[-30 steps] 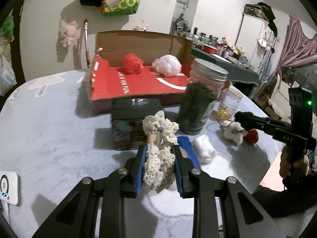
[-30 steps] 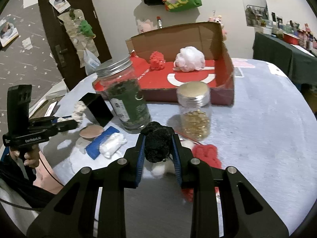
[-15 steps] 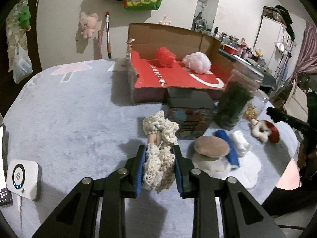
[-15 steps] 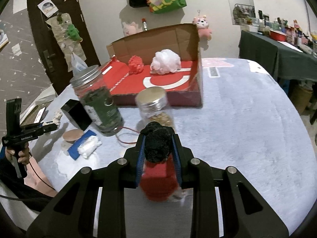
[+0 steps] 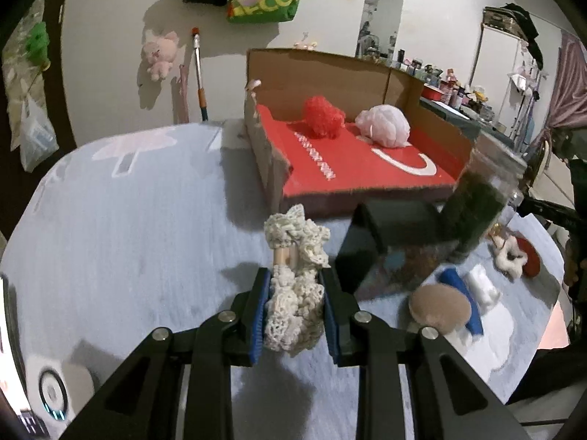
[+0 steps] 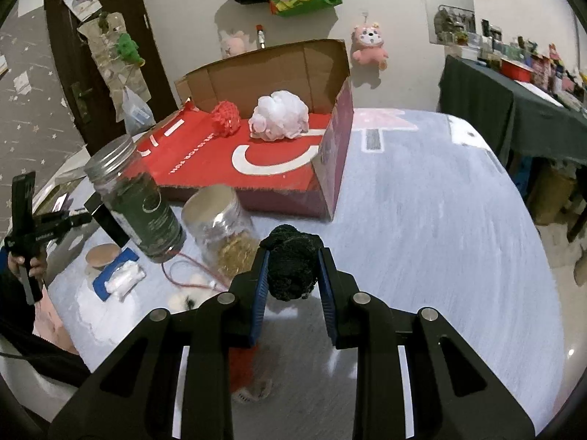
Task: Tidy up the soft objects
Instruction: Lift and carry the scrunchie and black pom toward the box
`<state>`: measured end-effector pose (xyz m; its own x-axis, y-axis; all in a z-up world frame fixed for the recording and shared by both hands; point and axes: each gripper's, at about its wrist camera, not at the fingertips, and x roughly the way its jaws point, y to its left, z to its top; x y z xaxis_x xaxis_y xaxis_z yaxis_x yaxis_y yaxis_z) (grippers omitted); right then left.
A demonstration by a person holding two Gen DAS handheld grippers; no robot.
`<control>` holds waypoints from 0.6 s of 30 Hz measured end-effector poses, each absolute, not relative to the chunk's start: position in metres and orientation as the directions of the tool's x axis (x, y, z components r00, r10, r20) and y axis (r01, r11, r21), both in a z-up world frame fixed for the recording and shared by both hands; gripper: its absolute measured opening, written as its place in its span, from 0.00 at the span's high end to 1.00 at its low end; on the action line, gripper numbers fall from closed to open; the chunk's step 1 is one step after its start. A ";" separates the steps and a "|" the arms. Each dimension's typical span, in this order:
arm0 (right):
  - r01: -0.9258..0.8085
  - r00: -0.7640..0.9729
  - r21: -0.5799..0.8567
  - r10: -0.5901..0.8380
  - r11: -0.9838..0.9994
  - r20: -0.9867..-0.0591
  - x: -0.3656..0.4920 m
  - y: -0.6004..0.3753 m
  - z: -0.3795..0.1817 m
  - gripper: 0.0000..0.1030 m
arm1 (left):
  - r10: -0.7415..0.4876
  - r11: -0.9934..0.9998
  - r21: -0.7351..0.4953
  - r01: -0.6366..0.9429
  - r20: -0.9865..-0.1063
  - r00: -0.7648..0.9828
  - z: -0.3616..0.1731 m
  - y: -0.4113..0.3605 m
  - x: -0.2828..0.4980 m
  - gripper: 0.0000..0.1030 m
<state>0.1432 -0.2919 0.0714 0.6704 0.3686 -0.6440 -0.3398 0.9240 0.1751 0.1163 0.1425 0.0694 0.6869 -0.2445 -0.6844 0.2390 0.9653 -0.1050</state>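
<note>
Cream lace, bunched tight between the blue pads of the left gripper: the crochet doll, held nearly upright, fingers closed to the width of its skirt. Now up off the grey table and swung left of where it was a second ago, out of the clutter and over bare cloth. Ahead and slightly right, the cardboard box, its torn near-left corner the closest edge. Already inside at the far end: a red pompom and a pale puff, with plenty of red floor free in front of them. To the right, a black carton and a dark jar standing just before the box's near wall; best passed above, not between.

Further right, the right gripper likewise closed, on the black woolly head of a second doll, its red body dangling blurred below. Lifted clear of the table since a second ago, so both pickups look done and only the carry and drop remain. Clear jar close at left; tall right box wall ahead, needing height to clear. Wide open tabletop to the right.
</note>
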 end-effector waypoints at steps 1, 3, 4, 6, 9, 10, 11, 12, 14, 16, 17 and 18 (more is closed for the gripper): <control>-0.350 0.668 0.170 0.373 0.921 -0.644 0.148 -0.291 0.074 0.76 | -0.249 0.963 -0.103 0.247 -0.683 0.687 0.072 0.142 0.120 0.73; -0.365 0.666 0.165 0.381 0.916 -0.641 0.154 -0.290 0.079 0.76 | -0.265 0.958 -0.101 0.270 -0.675 0.688 0.080 0.142 0.128 0.73; -0.377 0.666 0.156 0.384 0.913 -0.639 0.158 -0.288 0.083 0.76 | -0.278 0.954 -0.108 0.280 -0.671 0.687 0.083 0.142 0.132 0.73; -0.394 0.668 0.142 0.389 0.908 -0.635 0.164 -0.285 0.089 0.76 | -0.289 0.949 -0.107 0.296 -0.666 0.688 0.091 0.140 0.141 0.73; -0.426 0.664 0.132 0.408 0.895 -0.627 0.178 -0.279 0.100 0.76 | -0.293 0.944 -0.087 0.318 -0.661 0.691 0.103 0.135 0.155 0.73; -0.434 0.661 0.131 0.414 0.891 -0.626 0.182 -0.277 0.103 0.76 | -0.298 0.942 -0.085 0.326 -0.661 0.689 0.106 0.133 0.159 0.73; -0.442 0.657 0.131 0.420 0.887 -0.626 0.188 -0.275 0.105 0.76 | -0.309 0.937 -0.088 0.339 -0.662 0.682 0.111 0.130 0.167 0.73; -0.447 0.654 0.132 0.424 0.885 -0.626 0.192 -0.273 0.107 0.76 | -0.316 0.934 -0.092 0.345 -0.665 0.677 0.114 0.128 0.173 0.73; -0.459 0.646 0.129 0.430 0.879 -0.631 0.205 -0.266 0.112 0.76 | -0.323 0.930 -0.097 0.355 -0.677 0.661 0.120 0.121 0.188 0.73; -0.469 0.636 0.118 0.427 0.875 -0.642 0.220 -0.257 0.116 0.76 | -0.318 0.930 -0.092 0.357 -0.690 0.650 0.123 0.113 0.201 0.73; -0.468 0.634 0.112 0.421 0.877 -0.648 0.225 -0.255 0.117 0.76 | -0.309 0.931 -0.087 0.354 -0.704 0.640 0.125 0.107 0.212 0.73; -0.465 0.632 0.102 0.410 0.880 -0.658 0.233 -0.250 0.119 0.76 | -0.306 0.931 -0.085 0.355 -0.712 0.632 0.126 0.103 0.218 0.73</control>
